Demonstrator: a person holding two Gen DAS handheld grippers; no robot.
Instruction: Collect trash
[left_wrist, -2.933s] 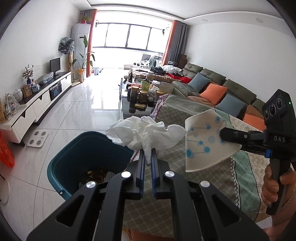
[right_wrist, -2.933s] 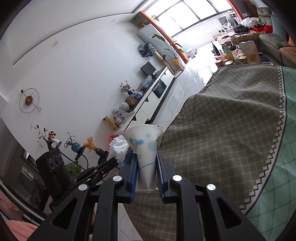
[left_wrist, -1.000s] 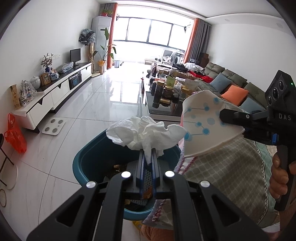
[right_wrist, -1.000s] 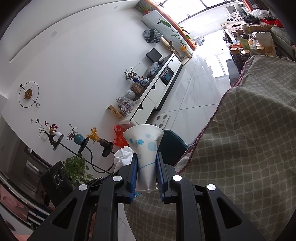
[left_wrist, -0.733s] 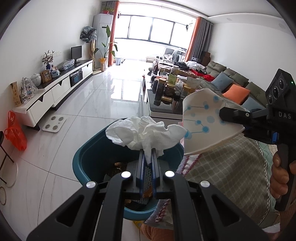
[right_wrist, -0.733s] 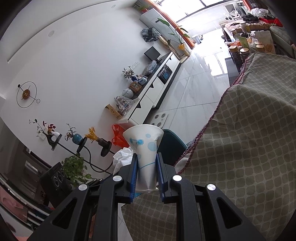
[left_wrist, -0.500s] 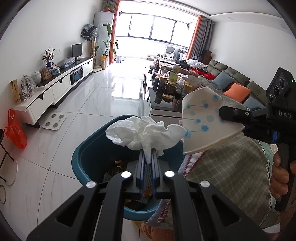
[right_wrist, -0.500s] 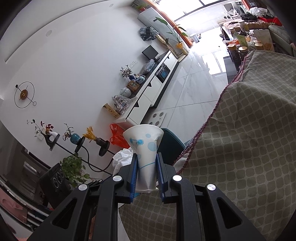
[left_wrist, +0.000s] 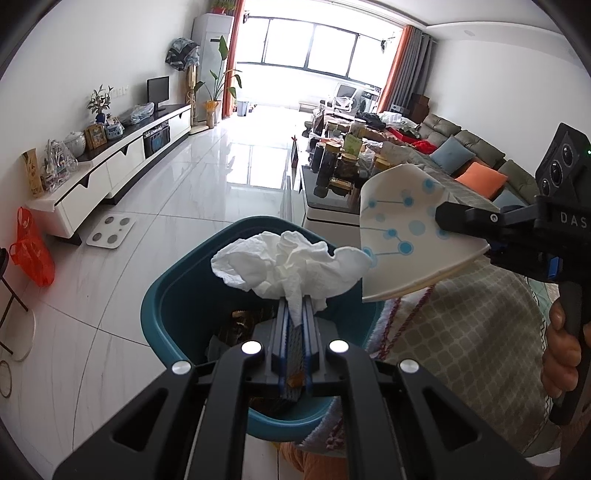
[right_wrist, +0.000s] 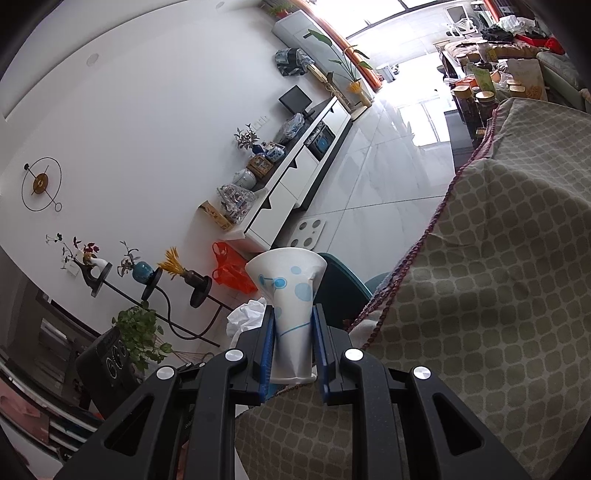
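Observation:
My left gripper (left_wrist: 294, 314) is shut on a crumpled white tissue (left_wrist: 288, 262) and holds it right above the teal trash bin (left_wrist: 177, 299), which has trash inside. My right gripper (right_wrist: 293, 325) is shut on a squashed white paper cup with blue dots (right_wrist: 290, 291). In the left wrist view the cup (left_wrist: 410, 232) hangs just right of the tissue, over the bin's right rim and the table edge. In the right wrist view the tissue (right_wrist: 245, 317) and the bin (right_wrist: 340, 291) show to either side of the cup.
A table with an olive patterned cloth (left_wrist: 480, 332) stands right of the bin. Beyond it are a coffee table with jars (left_wrist: 340, 166) and a sofa (left_wrist: 472, 155). A white TV cabinet (left_wrist: 110, 162), a floor scale (left_wrist: 110, 230) and an orange bag (left_wrist: 31, 251) are on the left.
Both grippers have moved left off the table; the tissue now hangs over the bin and the cup has come to the bin's right rim. Both grips are unchanged.

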